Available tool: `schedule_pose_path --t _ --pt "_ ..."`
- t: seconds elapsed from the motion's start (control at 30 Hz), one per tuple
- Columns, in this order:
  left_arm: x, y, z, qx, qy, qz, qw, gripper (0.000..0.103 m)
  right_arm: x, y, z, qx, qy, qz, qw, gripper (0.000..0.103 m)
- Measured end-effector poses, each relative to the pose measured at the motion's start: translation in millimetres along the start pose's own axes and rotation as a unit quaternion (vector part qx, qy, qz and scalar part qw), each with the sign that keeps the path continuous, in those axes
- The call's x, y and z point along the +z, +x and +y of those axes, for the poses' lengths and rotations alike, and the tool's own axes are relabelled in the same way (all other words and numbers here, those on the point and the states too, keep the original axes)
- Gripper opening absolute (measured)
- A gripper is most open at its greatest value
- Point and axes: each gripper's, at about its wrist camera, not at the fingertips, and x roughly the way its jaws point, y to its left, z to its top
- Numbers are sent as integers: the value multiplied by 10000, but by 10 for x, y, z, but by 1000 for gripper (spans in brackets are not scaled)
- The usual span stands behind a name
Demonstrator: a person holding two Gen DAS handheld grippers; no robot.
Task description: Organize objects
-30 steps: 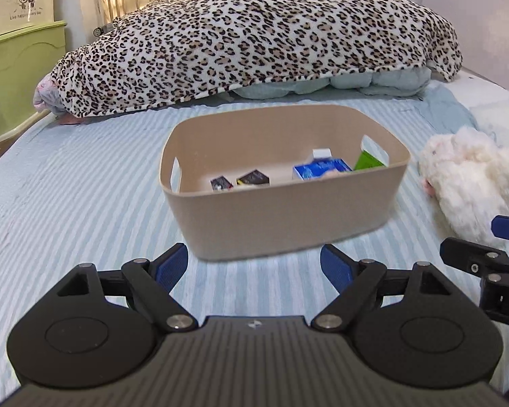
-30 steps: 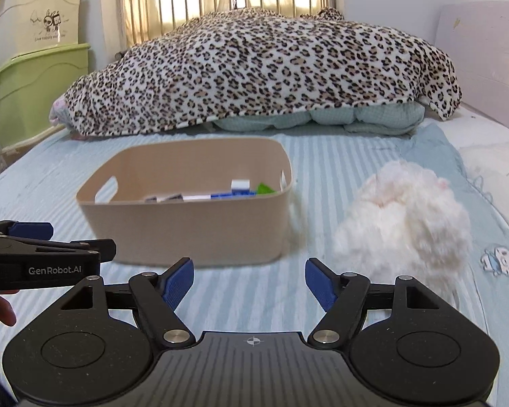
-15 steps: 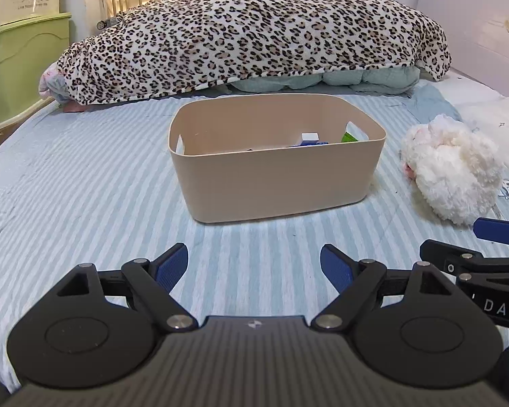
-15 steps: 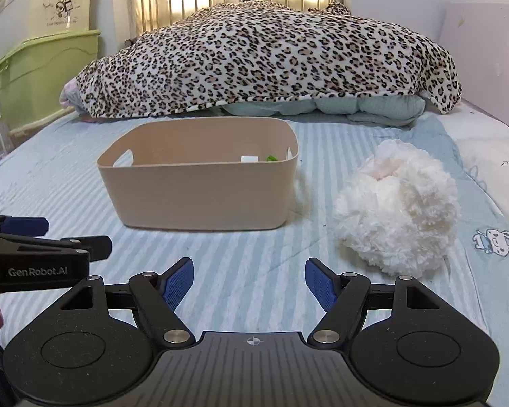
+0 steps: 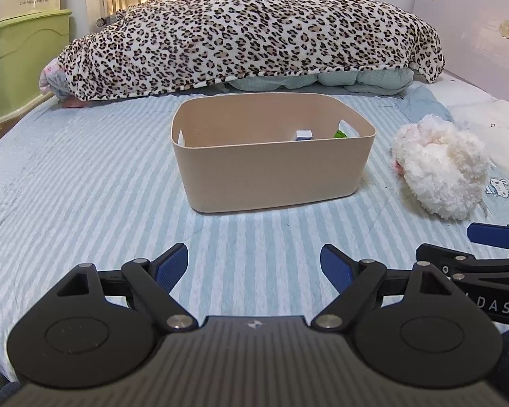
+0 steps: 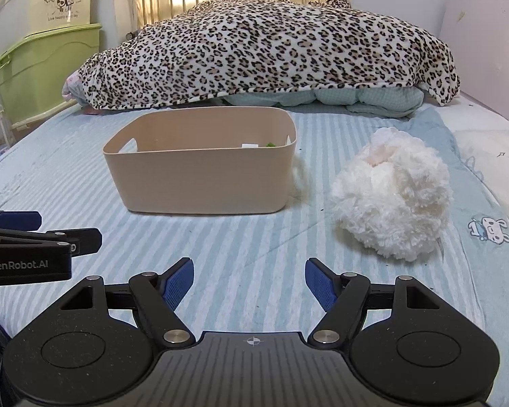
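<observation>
A beige plastic bin (image 5: 271,166) stands on the striped blue bed sheet, also in the right wrist view (image 6: 200,176). Small items lie inside; only a white-blue box (image 5: 303,134) and a green packet (image 5: 341,134) peek over the rim. A white fluffy plush toy (image 5: 437,176) lies to the right of the bin, also in the right wrist view (image 6: 393,200). My left gripper (image 5: 254,266) is open and empty, well short of the bin. My right gripper (image 6: 249,279) is open and empty, short of the bin and the plush.
A leopard-print blanket (image 5: 247,34) is heaped at the far end of the bed. Green and cream storage boxes (image 6: 40,54) stand at the left. A pale headboard (image 5: 475,34) is at the right. The other gripper shows at each view's edge (image 6: 34,247).
Both grippers have drawn back from the bin and sunk lower, so the bin looks smaller and its contents are mostly hidden behind the rim. Both stay open.
</observation>
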Motion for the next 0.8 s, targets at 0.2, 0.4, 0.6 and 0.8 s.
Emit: schedule_pose_path --t 0.2,0.4,0.6,0.8 --pt "-14 -28 0 -2 70 49 10000 86 -30 -39 -5 23 16 15 10000 75" --pt "-37 -23 -5 -51 72 86 9999 86 -43 -60 -33 12 68 20 10000 75" --pt "-46 -27 5 -46 49 75 9999 86 -38 -79 -33 0 107 -45 9999 75" --pt "-42 -30 9 -34 21 77 10000 86 -36 -60 -21 -2 91 -27 10000 75"
